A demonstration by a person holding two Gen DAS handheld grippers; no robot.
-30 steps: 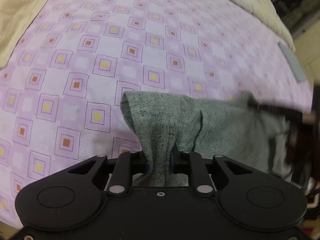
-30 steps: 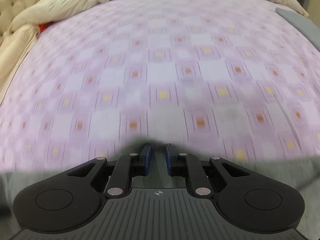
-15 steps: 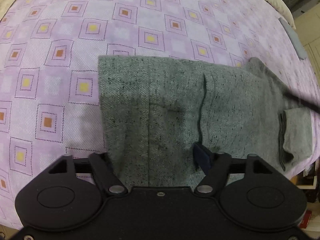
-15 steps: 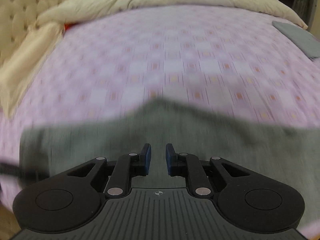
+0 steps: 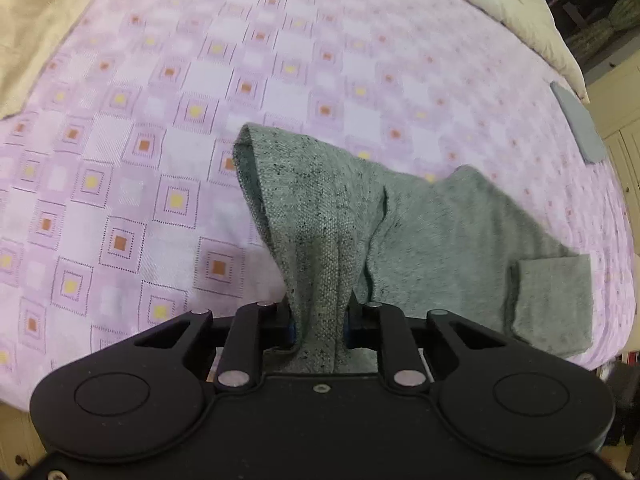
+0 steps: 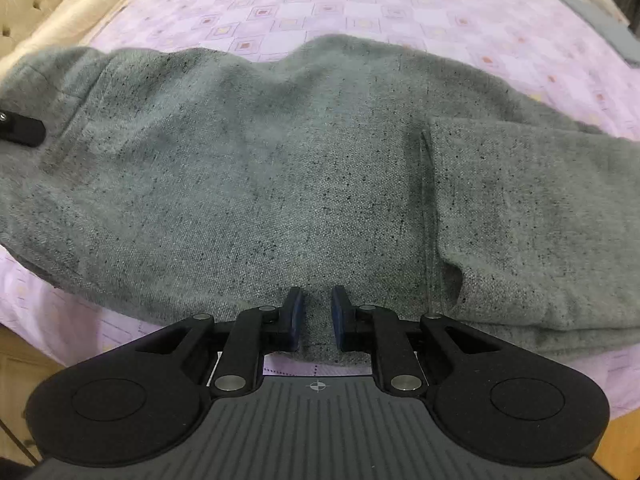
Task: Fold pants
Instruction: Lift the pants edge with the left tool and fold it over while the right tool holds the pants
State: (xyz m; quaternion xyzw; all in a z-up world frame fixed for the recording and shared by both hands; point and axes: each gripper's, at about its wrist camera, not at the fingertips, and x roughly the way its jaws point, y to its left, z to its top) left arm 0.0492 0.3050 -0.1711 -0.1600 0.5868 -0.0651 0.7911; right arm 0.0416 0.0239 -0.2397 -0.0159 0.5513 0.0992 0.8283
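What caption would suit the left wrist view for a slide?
Left gripper fingers, having just closed, pinch a bunched fold of speckled grey knit pants above the lilac square-patterned bedspread.

The pants point(image 6: 280, 168) are coarse grey woven cloth flecked with black, matt and slightly fuzzy. The bed sheet point(image 5: 160, 128) is smooth lilac woven fabric with stitched squares. The left gripper point(image 5: 320, 322) is matt black plastic with shiny metal pins.

Black gripper point(image 6: 316, 314), blue pads point(image 6: 297, 312), seemingly silver pivot pins.
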